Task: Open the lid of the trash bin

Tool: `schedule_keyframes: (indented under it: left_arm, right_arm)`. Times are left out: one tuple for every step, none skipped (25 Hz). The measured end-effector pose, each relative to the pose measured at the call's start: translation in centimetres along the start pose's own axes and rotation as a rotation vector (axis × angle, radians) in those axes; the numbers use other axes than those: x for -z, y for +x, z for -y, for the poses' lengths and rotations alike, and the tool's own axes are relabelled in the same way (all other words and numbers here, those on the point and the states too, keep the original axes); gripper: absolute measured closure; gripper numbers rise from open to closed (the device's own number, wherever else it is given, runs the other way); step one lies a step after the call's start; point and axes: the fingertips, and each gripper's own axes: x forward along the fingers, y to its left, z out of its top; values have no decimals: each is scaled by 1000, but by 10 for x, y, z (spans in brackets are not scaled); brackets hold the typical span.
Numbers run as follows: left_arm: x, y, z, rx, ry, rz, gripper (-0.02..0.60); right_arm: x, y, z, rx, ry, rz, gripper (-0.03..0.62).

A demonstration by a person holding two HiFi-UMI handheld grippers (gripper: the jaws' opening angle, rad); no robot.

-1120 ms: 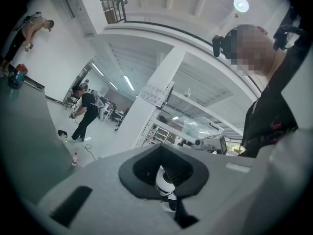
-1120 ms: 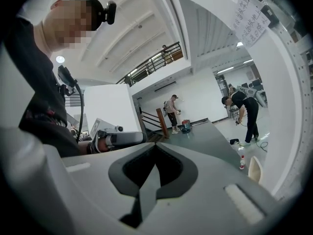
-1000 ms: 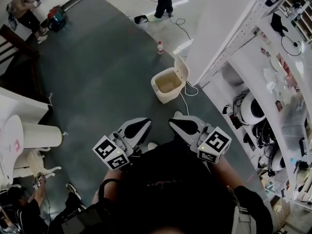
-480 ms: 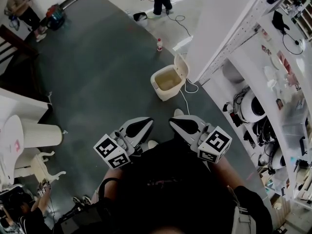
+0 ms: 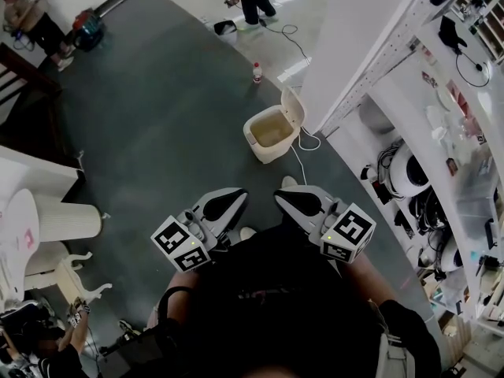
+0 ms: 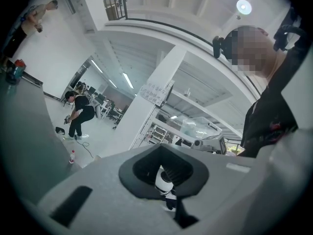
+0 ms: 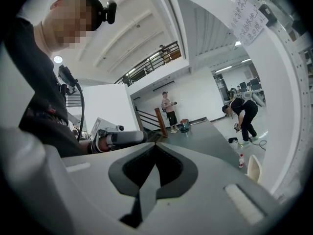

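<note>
The cream trash bin (image 5: 270, 135) stands on the dark floor beside a white pillar. Its lid (image 5: 294, 107) is tipped up at the back and the inside shows. The lid's edge also shows low right in the right gripper view (image 7: 254, 168). My left gripper (image 5: 233, 198) and right gripper (image 5: 283, 196) hang close to my body, well short of the bin. Both are shut and hold nothing. In the left gripper view the shut jaws of the left gripper (image 6: 164, 151) fill the bottom, as the right gripper (image 7: 155, 148) does in its own view.
A small bottle (image 5: 257, 74) stands on the floor beyond the bin, and a cable (image 5: 298, 160) trails past it. White shelving (image 5: 441, 156) with equipment runs along the right. A white table and pleated bin (image 5: 67, 219) sit at the left. People stand at the far edges.
Both grippers and the bin have kept still. Only the people at the far edge and lower left have shifted a little.
</note>
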Motion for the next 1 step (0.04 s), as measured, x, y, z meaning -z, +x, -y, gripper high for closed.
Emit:
schedule_keyframes:
  left_arm:
    - [0,-1,-1,-1,-1,2,581]
  right_arm:
    - [0,1,0,-1,1,-1,586]
